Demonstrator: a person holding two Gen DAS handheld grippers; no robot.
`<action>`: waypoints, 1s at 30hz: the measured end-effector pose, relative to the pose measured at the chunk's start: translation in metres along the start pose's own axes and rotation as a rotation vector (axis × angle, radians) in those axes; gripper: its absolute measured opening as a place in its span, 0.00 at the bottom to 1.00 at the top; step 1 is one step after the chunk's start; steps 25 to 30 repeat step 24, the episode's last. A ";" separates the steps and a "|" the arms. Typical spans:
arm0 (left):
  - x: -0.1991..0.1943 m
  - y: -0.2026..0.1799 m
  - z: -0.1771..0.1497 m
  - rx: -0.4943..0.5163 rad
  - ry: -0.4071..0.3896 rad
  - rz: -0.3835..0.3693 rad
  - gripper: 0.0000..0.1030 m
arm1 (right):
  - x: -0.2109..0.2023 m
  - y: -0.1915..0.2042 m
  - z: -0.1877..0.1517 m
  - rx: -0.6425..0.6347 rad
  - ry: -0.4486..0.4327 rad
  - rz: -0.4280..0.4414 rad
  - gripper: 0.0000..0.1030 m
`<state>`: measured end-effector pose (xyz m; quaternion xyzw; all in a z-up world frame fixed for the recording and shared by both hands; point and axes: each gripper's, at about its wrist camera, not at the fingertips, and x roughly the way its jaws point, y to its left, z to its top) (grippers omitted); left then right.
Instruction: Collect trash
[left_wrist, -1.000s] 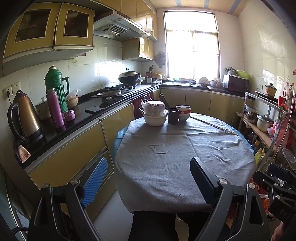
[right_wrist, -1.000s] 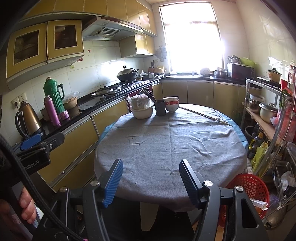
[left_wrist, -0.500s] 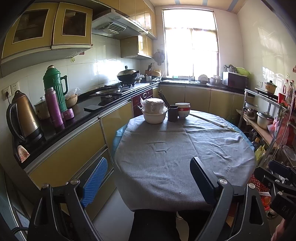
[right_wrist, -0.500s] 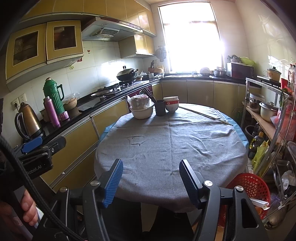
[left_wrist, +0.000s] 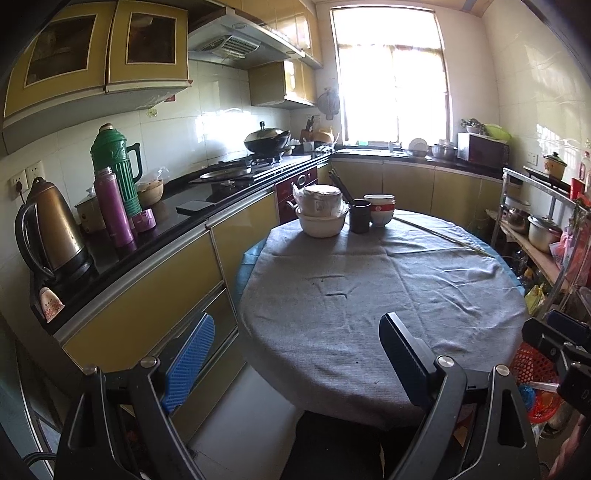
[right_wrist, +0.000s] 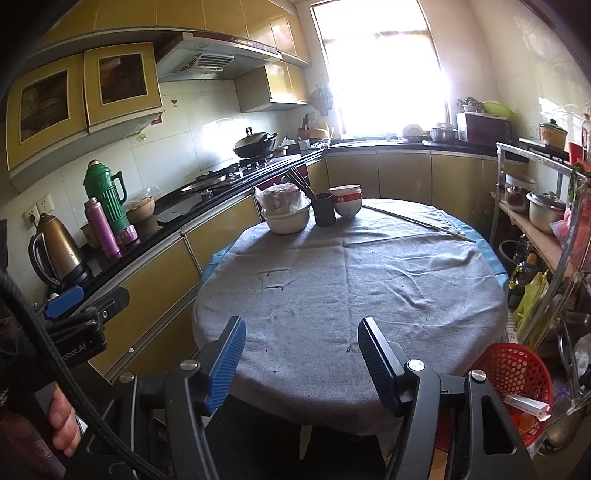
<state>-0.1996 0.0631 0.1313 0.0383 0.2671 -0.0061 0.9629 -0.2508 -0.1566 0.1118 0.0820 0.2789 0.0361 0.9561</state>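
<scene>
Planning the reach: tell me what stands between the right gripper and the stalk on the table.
Nothing visible. Only bare cloth lies between the open right gripper and the stalk; the bowls stand left of that line.

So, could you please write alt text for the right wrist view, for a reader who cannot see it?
The open, empty right gripper hangs at the near edge of a round table under a grey cloth, with bowls and a dark cup at its far side. A red basket sits low right; a counter runs along the left.
</scene>
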 end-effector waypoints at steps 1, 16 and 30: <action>0.002 0.000 0.001 -0.005 0.003 0.002 0.88 | 0.003 -0.002 0.002 0.005 0.003 0.002 0.65; 0.067 -0.046 0.025 0.041 0.064 -0.040 0.88 | 0.067 -0.060 0.025 0.073 0.072 -0.053 0.65; 0.176 -0.069 0.022 0.065 0.178 -0.113 0.88 | 0.159 -0.122 0.036 0.211 0.167 -0.131 0.65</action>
